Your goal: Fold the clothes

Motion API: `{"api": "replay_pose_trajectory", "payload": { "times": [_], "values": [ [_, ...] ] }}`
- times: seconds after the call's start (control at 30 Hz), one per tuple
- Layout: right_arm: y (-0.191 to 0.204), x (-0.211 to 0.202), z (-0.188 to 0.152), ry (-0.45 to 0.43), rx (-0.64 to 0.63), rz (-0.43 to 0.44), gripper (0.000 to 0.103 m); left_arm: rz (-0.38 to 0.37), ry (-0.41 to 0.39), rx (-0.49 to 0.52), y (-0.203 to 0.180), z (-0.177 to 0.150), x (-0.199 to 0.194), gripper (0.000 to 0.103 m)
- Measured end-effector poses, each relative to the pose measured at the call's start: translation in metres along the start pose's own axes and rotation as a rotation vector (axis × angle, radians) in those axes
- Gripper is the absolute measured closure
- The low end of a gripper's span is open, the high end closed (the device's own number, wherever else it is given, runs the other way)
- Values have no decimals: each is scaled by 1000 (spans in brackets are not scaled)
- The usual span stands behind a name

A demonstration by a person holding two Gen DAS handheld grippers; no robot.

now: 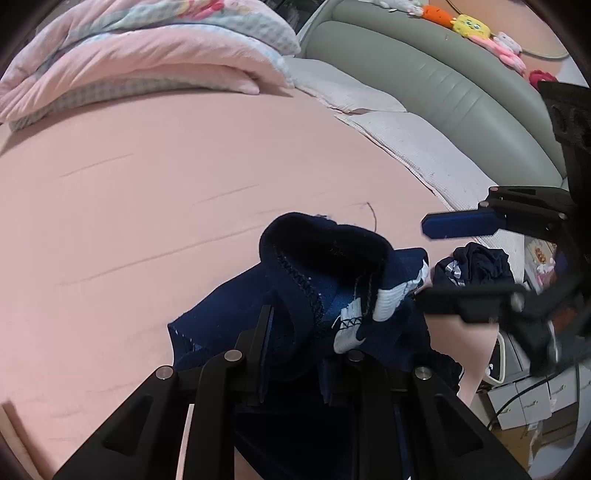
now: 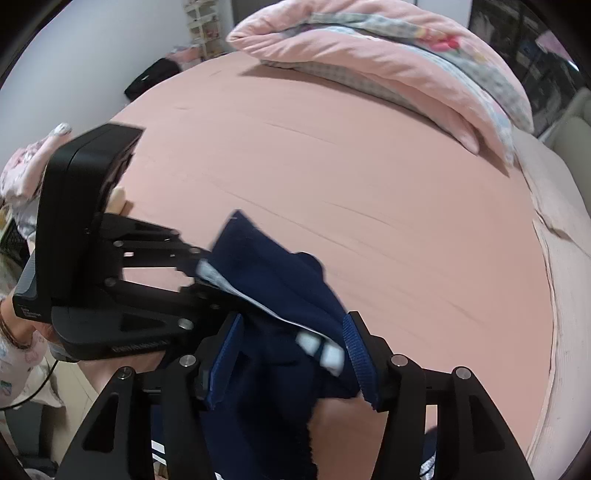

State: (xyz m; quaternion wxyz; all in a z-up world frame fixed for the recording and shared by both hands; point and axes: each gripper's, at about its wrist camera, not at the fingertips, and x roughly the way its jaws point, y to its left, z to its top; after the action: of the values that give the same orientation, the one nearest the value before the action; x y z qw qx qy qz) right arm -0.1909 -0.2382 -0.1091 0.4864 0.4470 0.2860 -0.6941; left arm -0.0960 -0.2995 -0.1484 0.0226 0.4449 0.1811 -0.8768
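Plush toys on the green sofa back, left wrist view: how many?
3, in a row: orange carrot plush, yellow plush, pink-and-white plush. More may be cropped beyond the frame's edge.

Left gripper (image 1: 295,354) jaws pinch navy garment (image 1: 332,280) above pink bed (image 1: 166,203).

I am looking at a navy blue garment (image 1: 332,280) that is hanging bunched and crumpled above the pink bed sheet (image 1: 147,221), not lying flat. White striped trim (image 1: 384,301) is showing along one edge, and zigzag stitching is running down an inner seam. From the right wrist view the same cloth (image 2: 273,280) is draping in loose folds.
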Motion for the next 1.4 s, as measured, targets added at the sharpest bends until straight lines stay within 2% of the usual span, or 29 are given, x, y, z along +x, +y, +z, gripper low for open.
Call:
{"api": "replay_pose_trajectory", "payload": {
  "times": [0.33,0.6,0.83,0.9,1.2,1.27,1.33,1.4],
  "values": [
    [-53,18,-14,51,142,2,45,21,16,-35,12,-3,-3,85],
    [-77,32,-41,86,209,10,45,0,24,-51,14,-4,2,85],
    [-74,66,-62,152,198,-29,45,-32,34,-87,23,-5,2,85],
    [-70,76,-65,166,196,-10,45,-37,35,-92,24,-7,2,85],
    [-55,96,-56,158,137,-21,45,-39,60,-93,24,-12,7,85],
    [-52,98,-55,158,130,-15,47,-37,65,-93,24,-13,8,85],
    [-49,100,-54,157,124,-9,61,-37,66,-93,23,-15,7,85],
    [-46,103,-53,157,117,-3,68,-35,65,-92,22,-16,7,85]
  ]
}}
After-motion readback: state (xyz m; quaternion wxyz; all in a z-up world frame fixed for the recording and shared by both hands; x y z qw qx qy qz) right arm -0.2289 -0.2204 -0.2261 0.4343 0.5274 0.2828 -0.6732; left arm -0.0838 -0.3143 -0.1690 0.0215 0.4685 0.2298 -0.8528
